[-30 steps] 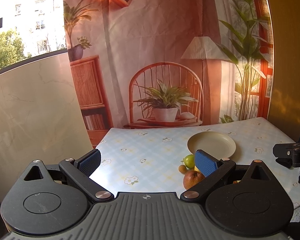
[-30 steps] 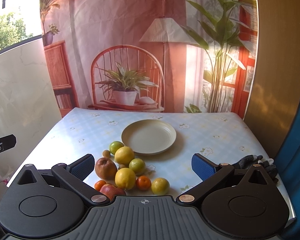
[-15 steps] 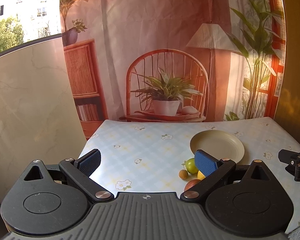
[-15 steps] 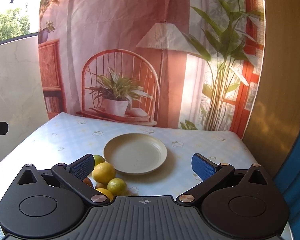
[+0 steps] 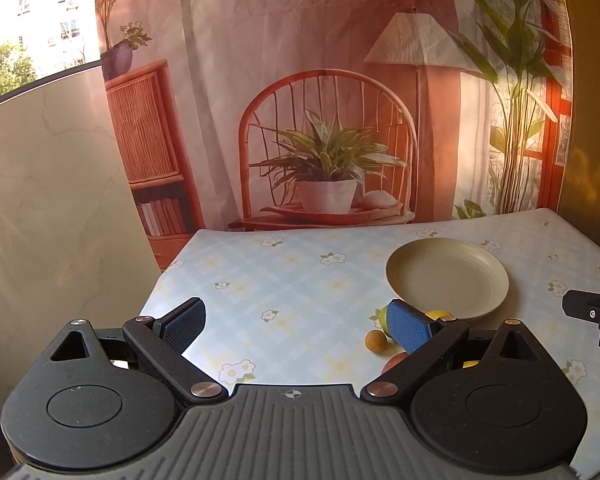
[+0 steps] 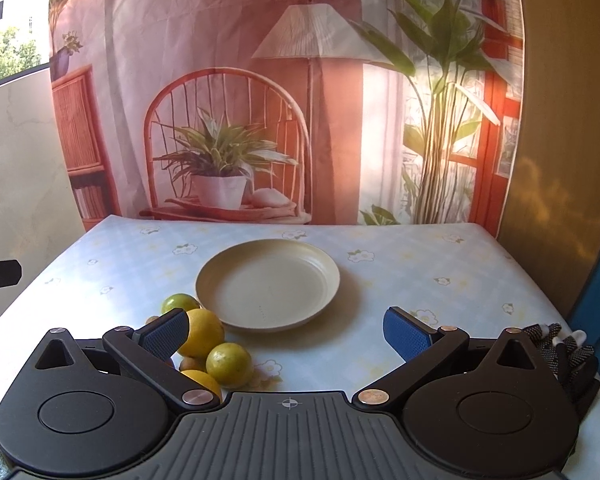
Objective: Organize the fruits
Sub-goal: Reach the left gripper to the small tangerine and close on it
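Sunlit backdrop [image 6: 228,80] printed with a chair, lamp and plants is being shown behind a table [image 6: 420,264] covered in a floral cloth. An empty plate [image 6: 268,284] is being seen at the table's centre. Fruits are being clustered just beside its near-left rim: a lemon [image 6: 202,332], two limes [image 6: 229,363] [image 6: 179,303], and a small brown fruit [image 5: 376,341]. Both the left gripper [image 5: 296,326] and right gripper [image 6: 286,332] are being held with fingers wide apart, grasping nothing. A glove [image 6: 566,354] is being seen at right.
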The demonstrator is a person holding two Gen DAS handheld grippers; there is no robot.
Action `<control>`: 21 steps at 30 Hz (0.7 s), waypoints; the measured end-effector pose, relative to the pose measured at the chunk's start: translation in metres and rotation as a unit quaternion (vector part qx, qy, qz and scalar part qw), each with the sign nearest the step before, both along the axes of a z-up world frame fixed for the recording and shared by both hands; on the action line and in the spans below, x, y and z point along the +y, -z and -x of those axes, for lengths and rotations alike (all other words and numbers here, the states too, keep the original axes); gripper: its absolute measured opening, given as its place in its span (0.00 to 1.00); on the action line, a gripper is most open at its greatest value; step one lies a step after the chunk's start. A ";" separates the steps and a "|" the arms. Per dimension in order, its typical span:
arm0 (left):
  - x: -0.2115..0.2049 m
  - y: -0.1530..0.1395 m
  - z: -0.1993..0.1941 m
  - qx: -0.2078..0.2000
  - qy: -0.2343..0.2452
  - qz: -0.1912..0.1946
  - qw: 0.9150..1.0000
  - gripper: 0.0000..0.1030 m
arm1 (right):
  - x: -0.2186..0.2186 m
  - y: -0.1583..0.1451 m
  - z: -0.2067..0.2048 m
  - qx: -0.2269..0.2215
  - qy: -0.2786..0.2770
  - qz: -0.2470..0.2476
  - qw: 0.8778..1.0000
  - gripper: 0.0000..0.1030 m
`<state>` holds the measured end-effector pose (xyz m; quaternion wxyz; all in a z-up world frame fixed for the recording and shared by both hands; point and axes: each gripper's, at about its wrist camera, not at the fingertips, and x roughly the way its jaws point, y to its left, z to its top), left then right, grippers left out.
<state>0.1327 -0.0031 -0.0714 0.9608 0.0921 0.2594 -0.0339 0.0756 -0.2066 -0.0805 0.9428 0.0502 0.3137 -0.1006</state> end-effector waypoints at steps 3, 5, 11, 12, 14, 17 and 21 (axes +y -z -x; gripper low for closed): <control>0.001 0.010 -0.008 0.014 0.006 0.009 1.000 0.93 | -0.002 0.011 -0.004 0.013 -0.004 -0.001 1.000 1.00; 0.002 0.018 -0.012 0.014 0.005 0.020 1.000 0.89 | -0.002 0.019 -0.007 0.024 -0.006 -0.002 1.000 1.00; -0.002 0.038 -0.019 0.025 0.016 0.032 0.999 0.88 | -0.006 0.039 -0.010 0.051 -0.030 -0.035 0.998 1.00; -0.003 0.042 -0.020 0.028 0.019 0.034 0.999 0.88 | -0.006 0.041 -0.009 0.050 -0.031 -0.038 0.998 1.00; -0.004 0.049 -0.021 0.039 0.026 0.044 0.998 0.83 | -0.004 0.048 -0.008 0.055 -0.031 -0.033 0.997 1.00; -0.007 0.060 -0.022 0.054 0.028 0.043 0.997 0.83 | -0.002 0.058 -0.004 0.066 -0.027 -0.013 0.997 1.00; -0.010 0.075 -0.020 0.066 0.045 0.037 0.996 0.79 | -0.003 0.070 0.003 0.070 -0.029 -0.011 0.997 0.99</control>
